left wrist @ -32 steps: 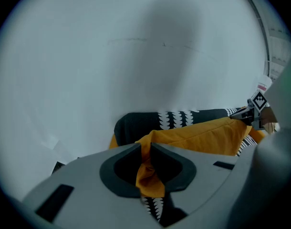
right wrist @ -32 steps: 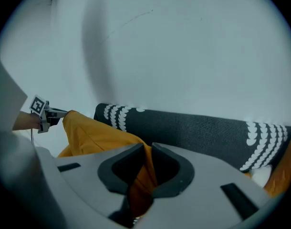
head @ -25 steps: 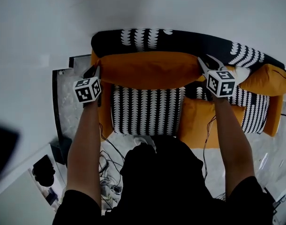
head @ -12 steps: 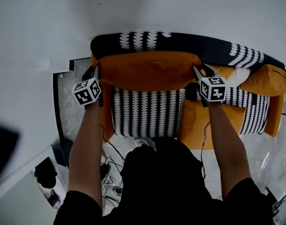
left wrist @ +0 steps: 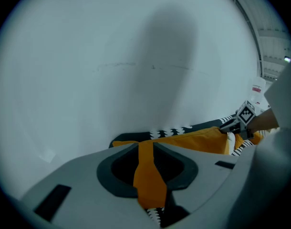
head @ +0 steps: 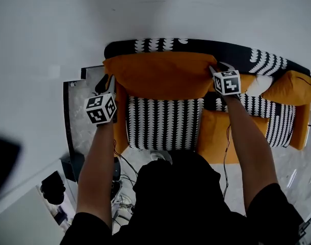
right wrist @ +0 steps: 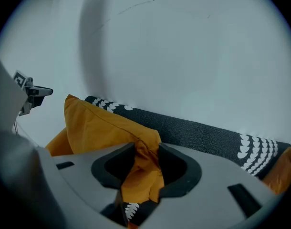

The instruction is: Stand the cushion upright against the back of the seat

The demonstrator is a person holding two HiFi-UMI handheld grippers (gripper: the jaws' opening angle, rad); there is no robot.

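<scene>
Upper middle of the head view: a plump, oblong cushion (head: 160,75) in plain orange woven cloth, upright on its long edge, leaning flat against the dark backrest (head: 232,50) with its rows of white scalloped print. Just below it, the seat pad (head: 163,121) in the same black-and-white scallop pattern, edged by orange upholstery. At the cushion's right-hand corner, the right gripper (right wrist: 146,148): matte grey moulded jaws with dark curved pads, just widened, yet closed on a crumpled, creased wad of the corner cloth filling the gap from pad to pad. At the cushion's left end, lower in the frame, the left gripper (left wrist: 145,148): same grey shells, jaws just opening and now narrowly apart, with a smooth, flat band of orange showing in the slit and no creasing there. Far right of the head view, a second rounded orange cushion (head: 293,86). Behind everything, a bare, pale, smooth wall (head: 145,14).
</scene>
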